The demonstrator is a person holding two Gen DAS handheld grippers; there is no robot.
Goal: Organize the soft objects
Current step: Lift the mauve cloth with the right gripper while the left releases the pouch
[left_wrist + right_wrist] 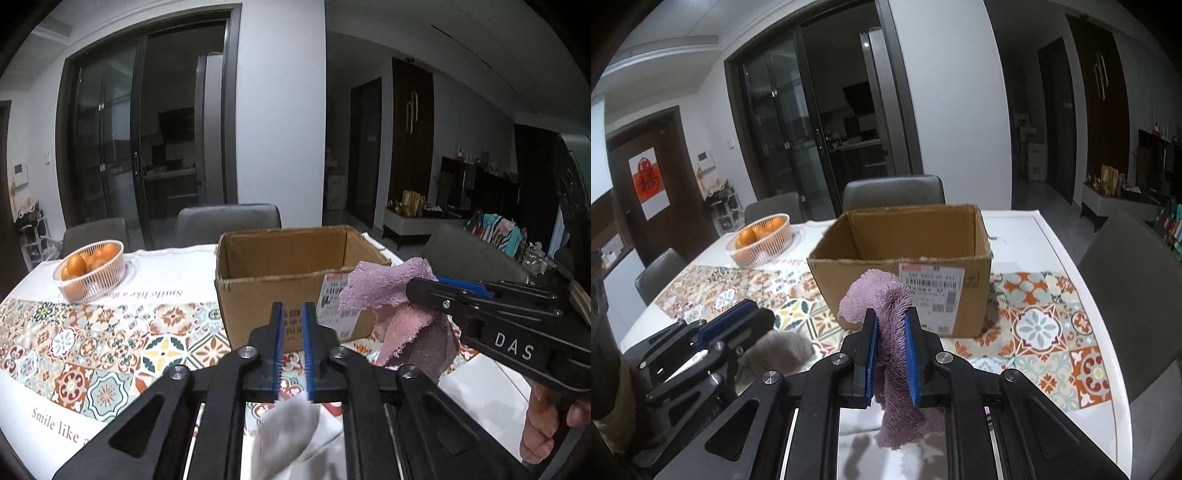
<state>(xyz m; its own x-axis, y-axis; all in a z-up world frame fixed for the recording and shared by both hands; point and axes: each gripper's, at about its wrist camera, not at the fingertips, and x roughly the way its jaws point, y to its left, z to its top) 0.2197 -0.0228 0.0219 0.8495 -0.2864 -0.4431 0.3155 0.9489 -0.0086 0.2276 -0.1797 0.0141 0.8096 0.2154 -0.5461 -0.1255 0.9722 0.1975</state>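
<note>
1. The right gripper (891,321) pinches the purple towel (886,295), which droops limp and light.
2. The left gripper (293,314) is pressed together on a grey cloth (286,428) hanging at six o'clock.
3. The cardboard box (905,258) waits at twelve o'clock; bunched folds look like the best hold.

The room ahead of my hand-held grippers is dim, lit evenly from overhead. The white counter (1027,236) catches a pale sheen, with soft shadows below my right hand-held gripper (891,325). Fisheye bending curves the walls and blackens the corners. The grey cloth (284,435) under my left one is blurred.
</note>
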